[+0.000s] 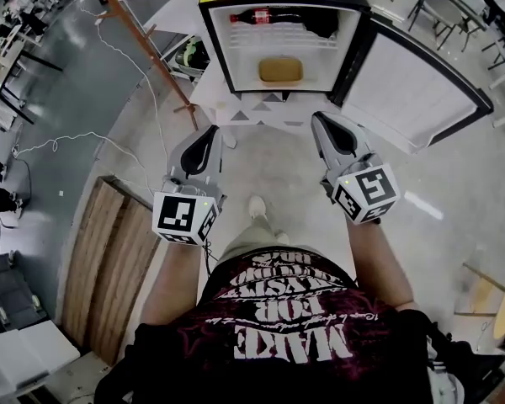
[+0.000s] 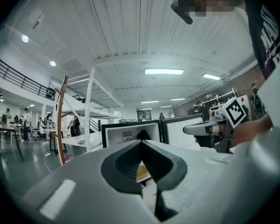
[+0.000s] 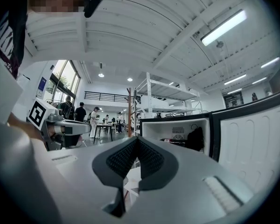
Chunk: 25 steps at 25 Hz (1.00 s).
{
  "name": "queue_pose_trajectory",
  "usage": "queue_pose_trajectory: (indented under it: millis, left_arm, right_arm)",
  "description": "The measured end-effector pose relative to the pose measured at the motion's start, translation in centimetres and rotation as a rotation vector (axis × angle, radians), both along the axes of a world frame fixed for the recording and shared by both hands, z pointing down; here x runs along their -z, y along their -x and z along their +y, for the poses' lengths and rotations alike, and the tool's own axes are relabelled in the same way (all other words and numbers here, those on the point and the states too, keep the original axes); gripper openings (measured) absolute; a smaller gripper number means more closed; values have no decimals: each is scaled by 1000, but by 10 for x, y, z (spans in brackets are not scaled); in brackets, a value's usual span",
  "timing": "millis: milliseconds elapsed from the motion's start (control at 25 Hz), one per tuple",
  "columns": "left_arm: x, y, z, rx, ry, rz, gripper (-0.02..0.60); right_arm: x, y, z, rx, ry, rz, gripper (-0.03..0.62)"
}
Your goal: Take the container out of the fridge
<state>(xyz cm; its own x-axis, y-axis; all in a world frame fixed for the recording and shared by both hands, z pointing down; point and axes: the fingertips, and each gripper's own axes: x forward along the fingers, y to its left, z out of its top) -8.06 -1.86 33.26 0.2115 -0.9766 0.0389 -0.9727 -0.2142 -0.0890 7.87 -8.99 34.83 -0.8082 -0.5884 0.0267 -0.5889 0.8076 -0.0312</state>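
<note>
Closest to the head camera is the person's dark printed shirt (image 1: 278, 326), with both arms reaching forward. Left gripper (image 1: 209, 133) and right gripper (image 1: 320, 120) are each clenched on nothing, jaw tips pressed together, held side by side in front of the open fridge (image 1: 215, 40). Its door (image 1: 412, 91) swings out to the right. Well apart from both grippers, the container (image 1: 280, 70) sits centred on the fridge floor: low, rounded-rectangular, tan-yellow. Above it, a cola bottle (image 1: 261, 15) lies on the white shelf (image 1: 278, 36).
</note>
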Motion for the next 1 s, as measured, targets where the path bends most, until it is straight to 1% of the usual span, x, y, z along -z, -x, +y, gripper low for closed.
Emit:
queue_pose_trajectory:
  millis: [240,480,800,1000]
  left_arm:
    - [-7,13,-8,6,19,-10,0]
    - [-14,24,-29,-1,38,-7,0]
    - [-20,18,-65,-53,54,3,0]
    - [-20,16,-79,-73,56,2,0]
  right_arm:
    - [-6,11,-13,-1,14,-3,25]
    - [-14,23,-31,-5,34,3,25]
    - [-19,20,-55,-36,54,21,25]
    - [-22,19,-66,-48,60,22,25]
